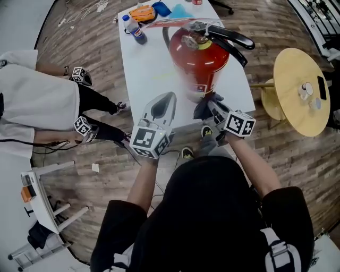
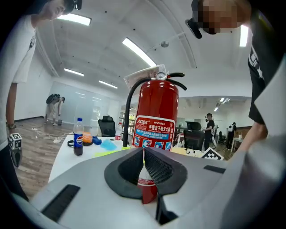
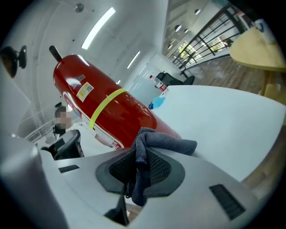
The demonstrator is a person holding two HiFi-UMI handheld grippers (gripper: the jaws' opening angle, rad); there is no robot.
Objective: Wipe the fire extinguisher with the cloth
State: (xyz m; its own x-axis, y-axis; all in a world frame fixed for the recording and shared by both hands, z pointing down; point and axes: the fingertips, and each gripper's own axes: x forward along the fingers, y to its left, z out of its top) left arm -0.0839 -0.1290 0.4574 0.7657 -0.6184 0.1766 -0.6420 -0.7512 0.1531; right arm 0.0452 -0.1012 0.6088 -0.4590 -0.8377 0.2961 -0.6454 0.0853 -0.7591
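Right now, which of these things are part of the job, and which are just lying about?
In use: red fire extinguisher; grey cloth, clamped in the right gripper.
Lying about: cola bottle; orange item; blue item; round wooden table.

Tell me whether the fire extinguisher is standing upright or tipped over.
Upright. In the left gripper view the fire extinguisher stands vertical on the white table, its handle on top.

Left gripper (image 2: 144,156) partly hides the fire extinguisher (image 2: 156,112).
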